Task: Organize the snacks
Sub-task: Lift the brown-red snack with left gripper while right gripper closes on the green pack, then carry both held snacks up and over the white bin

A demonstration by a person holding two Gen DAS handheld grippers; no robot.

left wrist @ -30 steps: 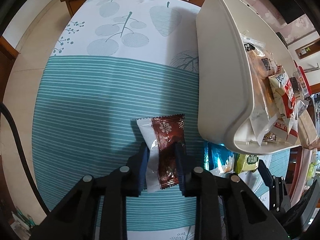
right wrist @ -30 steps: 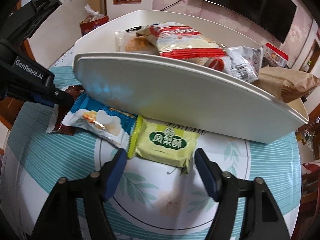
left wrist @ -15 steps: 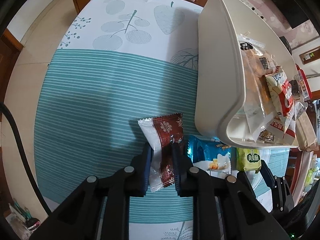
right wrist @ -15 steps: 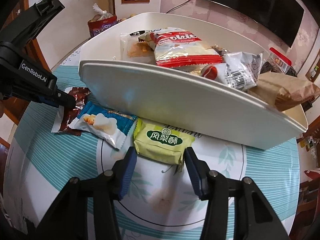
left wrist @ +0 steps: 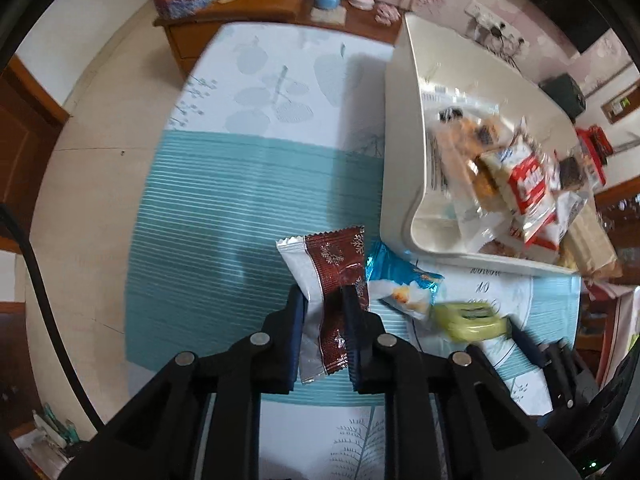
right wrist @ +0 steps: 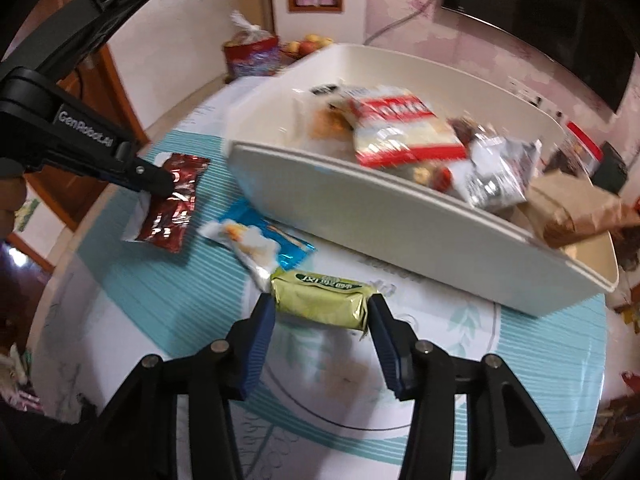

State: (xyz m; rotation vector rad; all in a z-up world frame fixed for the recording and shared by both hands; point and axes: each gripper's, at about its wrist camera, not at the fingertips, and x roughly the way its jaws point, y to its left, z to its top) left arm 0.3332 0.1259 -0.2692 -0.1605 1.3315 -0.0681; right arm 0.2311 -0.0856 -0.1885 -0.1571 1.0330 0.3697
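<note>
Left gripper (left wrist: 326,300): you have it pinched tight on the brown snowflake packet (left wrist: 334,264), gripping the lower half so the top stands free of the pads; the packet appears lifted off the striped tablecloth (left wrist: 224,216), ready to carry.
Right gripper (right wrist: 322,306): its jaws have just been closing and now clamp the two short ends of the green pastry packet (right wrist: 320,298), spanning its length so it stays level.
Blue packet (right wrist: 260,242): it lies loose on the cloth between the two held packets, just beside the bin wall, with neither tool on it.
White bin (right wrist: 360,204): it sits on the table, well filled with wrapped snacks; judged as where you deliver both packets.
Red-and-white bag (right wrist: 400,128): it rests on top of the pile inside the bin.
Clearance: each packet must rise over the near rim, which likely explains the high grips.
</note>
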